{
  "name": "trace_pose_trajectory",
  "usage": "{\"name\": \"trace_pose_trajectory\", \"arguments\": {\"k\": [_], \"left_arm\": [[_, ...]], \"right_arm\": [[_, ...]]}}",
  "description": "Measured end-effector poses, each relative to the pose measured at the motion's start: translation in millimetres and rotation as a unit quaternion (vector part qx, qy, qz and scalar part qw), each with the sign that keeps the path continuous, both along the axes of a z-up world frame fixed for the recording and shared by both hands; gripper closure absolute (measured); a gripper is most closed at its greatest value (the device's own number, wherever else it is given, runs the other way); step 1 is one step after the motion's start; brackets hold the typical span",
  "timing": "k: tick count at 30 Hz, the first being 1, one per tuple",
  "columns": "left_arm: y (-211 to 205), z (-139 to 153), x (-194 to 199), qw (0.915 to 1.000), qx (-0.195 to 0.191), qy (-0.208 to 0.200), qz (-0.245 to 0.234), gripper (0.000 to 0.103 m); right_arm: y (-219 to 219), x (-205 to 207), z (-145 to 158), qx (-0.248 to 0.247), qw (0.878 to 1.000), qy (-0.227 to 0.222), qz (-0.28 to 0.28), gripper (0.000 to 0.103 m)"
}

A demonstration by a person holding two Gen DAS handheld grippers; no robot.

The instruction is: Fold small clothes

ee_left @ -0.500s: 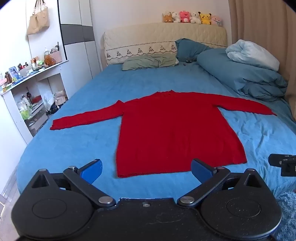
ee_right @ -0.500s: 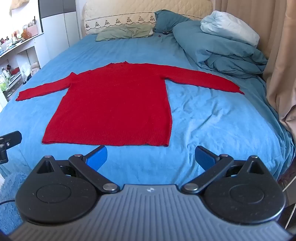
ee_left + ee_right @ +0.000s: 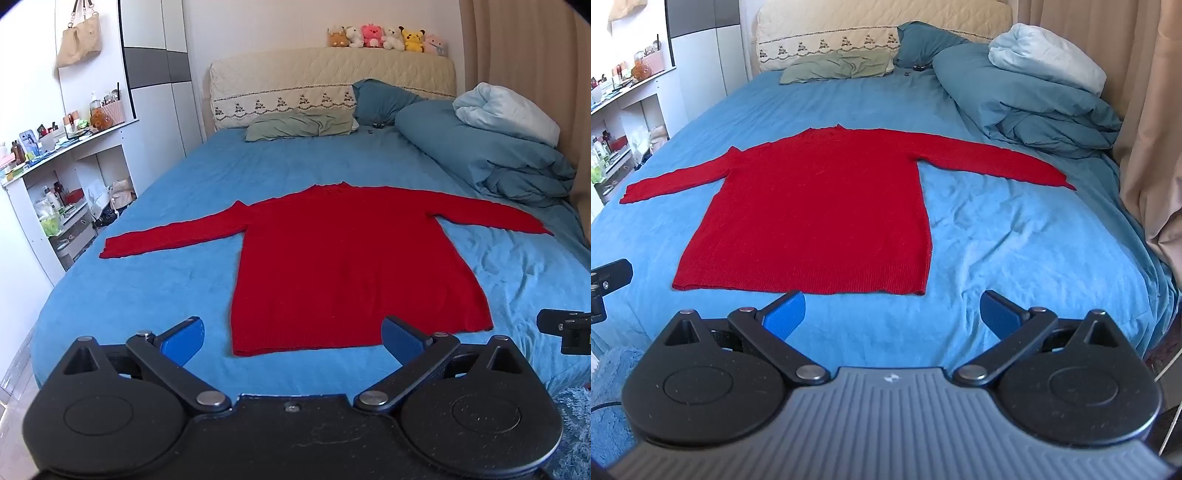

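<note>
A red long-sleeved sweater [image 3: 343, 266] lies flat on the blue bed sheet [image 3: 147, 288], both sleeves spread out, hem toward me. It also shows in the right wrist view [image 3: 820, 210]. My left gripper [image 3: 293, 338] is open and empty, hovering over the bed's near edge just short of the hem. My right gripper [image 3: 892, 314] is open and empty, also just short of the hem, toward its right corner. Part of the right gripper [image 3: 565, 330] shows at the right edge of the left wrist view.
A heap of blue and white duvets [image 3: 491, 147] fills the bed's far right. Pillows [image 3: 299, 125] lie against the headboard with plush toys [image 3: 388, 37] on top. White shelves [image 3: 55, 192] with clutter stand left. A curtain [image 3: 1145, 110] hangs right.
Both grippers have shifted very slightly; the sweater sits a touch differently in frame. Nothing was grasped or moved.
</note>
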State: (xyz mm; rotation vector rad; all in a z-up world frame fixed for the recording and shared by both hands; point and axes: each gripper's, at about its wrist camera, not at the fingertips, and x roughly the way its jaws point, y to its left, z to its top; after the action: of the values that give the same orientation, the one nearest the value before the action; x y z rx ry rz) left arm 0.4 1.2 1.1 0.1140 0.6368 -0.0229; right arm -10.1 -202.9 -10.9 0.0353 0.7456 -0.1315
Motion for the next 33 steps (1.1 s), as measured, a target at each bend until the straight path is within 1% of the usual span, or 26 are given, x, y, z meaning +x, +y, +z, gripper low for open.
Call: {"name": "trace_pose_trajectory", "arguments": {"k": [27, 33], "left_arm": [[3.0, 0.4, -0.5, 0.9999, -0.006, -0.005, 0.008, 0.000], [2.0, 1.7, -1.4, 0.9999, 0.000, -0.012, 0.007, 0.000]], "right_arm": [[-1.7, 1.4, -0.2, 0.001, 1.000, -0.001, -0.001, 0.000], [0.3, 0.9, 1.4, 0.000, 1.000, -0.001, -0.001, 0.000]]}}
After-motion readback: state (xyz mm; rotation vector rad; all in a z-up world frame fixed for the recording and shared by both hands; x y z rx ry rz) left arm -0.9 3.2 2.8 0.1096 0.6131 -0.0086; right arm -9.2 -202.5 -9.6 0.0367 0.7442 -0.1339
